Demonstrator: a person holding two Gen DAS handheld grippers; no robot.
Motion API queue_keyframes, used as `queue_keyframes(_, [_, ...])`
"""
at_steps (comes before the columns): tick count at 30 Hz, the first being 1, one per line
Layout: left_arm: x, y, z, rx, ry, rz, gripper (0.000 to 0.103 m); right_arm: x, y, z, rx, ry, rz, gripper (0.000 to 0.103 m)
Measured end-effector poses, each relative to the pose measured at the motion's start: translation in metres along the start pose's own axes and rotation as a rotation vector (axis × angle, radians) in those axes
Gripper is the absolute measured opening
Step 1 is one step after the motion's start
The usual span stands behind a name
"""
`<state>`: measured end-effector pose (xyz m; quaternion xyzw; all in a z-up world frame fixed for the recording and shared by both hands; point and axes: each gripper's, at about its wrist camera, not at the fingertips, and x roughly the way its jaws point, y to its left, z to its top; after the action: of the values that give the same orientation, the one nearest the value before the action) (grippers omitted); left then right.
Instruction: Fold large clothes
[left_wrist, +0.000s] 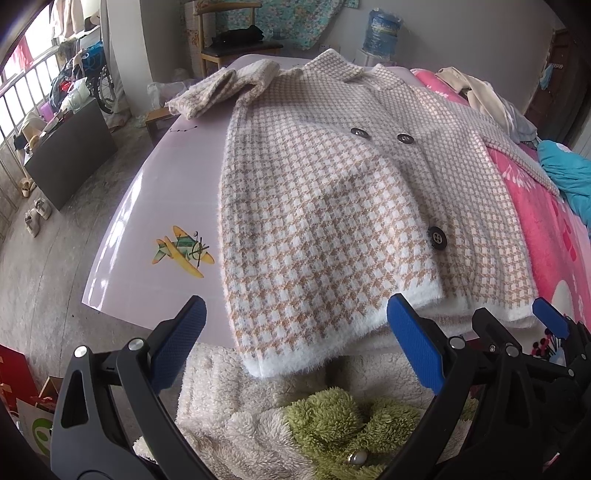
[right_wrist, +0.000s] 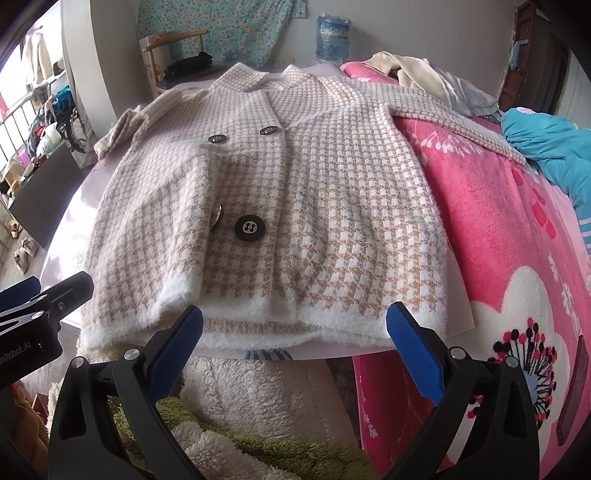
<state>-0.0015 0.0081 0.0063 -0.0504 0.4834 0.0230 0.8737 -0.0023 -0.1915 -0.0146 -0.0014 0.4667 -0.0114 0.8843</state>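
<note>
A beige-and-white houndstooth coat (left_wrist: 332, 206) (right_wrist: 280, 206) with a fluffy white hem and dark buttons lies face up on a lilac table (left_wrist: 147, 206). Its left sleeve (left_wrist: 221, 88) is bunched at the far left corner. Its right sleeve (right_wrist: 461, 125) stretches out over the pink blanket. My left gripper (left_wrist: 295, 328) is open just short of the hem's left part, holding nothing. My right gripper (right_wrist: 295, 321) is open at the hem's right part, also holding nothing. Each gripper shows in the other's view: the right gripper (left_wrist: 521, 321) and the left gripper (right_wrist: 48, 291).
A pink flowered blanket (right_wrist: 498, 240) covers the bed on the right, with a blue garment (right_wrist: 546, 147) and pale clothes (right_wrist: 424, 81) on it. Fleecy white and green fabric (left_wrist: 314, 417) hangs below the table's near edge. A chair (left_wrist: 236, 44), water bottle (right_wrist: 332, 37) and floor clutter lie beyond.
</note>
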Motion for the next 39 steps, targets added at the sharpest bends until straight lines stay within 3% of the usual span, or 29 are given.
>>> queue_keyframes(24, [0.001, 0.008, 0.001, -0.013, -0.004, -0.010, 0.095, -0.004, 0.003, 0.003, -0.006, -0.011, -0.025, 0.097])
queue_keyframes(39, [0.008, 0.009, 0.028, -0.020, -0.015, -0.014, 0.095, -0.006, 0.006, 0.026, -0.014, -0.032, -0.075, 0.097])
